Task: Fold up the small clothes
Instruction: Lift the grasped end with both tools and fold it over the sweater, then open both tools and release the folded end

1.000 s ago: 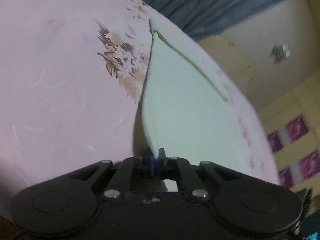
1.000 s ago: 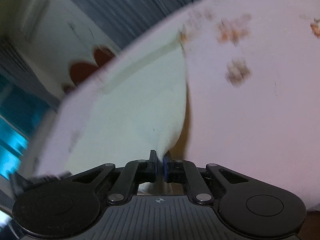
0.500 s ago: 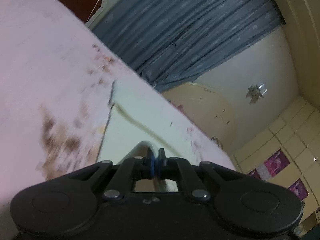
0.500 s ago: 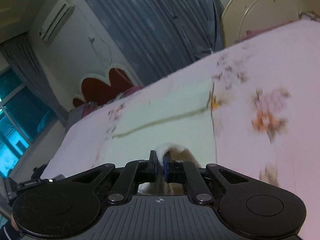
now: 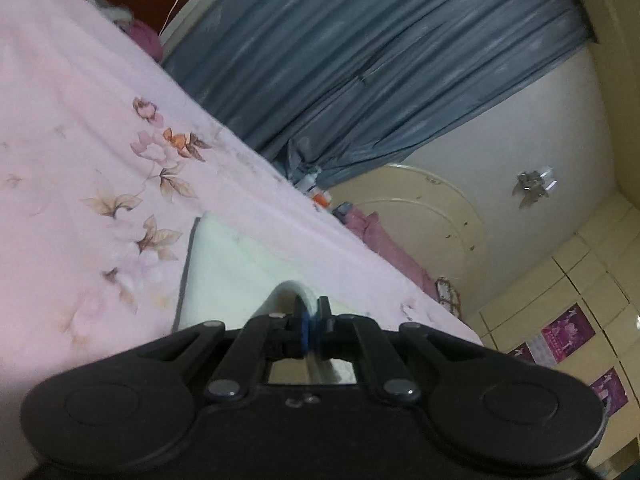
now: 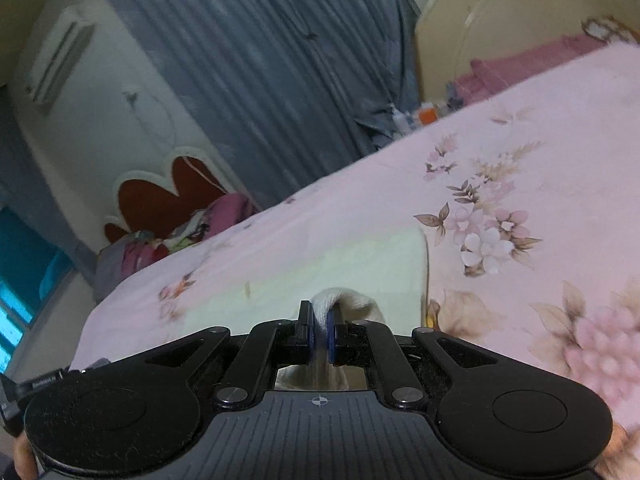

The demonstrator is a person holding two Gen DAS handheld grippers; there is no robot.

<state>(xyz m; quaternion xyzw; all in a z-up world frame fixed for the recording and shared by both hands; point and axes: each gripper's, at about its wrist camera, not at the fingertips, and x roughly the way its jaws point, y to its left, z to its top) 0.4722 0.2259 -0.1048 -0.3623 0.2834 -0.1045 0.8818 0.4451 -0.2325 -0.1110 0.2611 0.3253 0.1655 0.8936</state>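
A: Jaws? Garment?
B: Left gripper (image 5: 311, 312) and right gripper (image 6: 319, 320) each pinch the pale cream knit garment (image 6: 352, 268), lying on the pink floral bedsheet (image 6: 540, 152).
A: Room?
B: Open sheet either side; its long axis runs between the grippers.

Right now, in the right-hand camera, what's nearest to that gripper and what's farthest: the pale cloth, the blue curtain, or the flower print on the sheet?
1. Pale cloth: pinched in the right gripper.
2. Flower print: on the sheet, to the right.
3. Blue curtain: beyond the bed, at the back.
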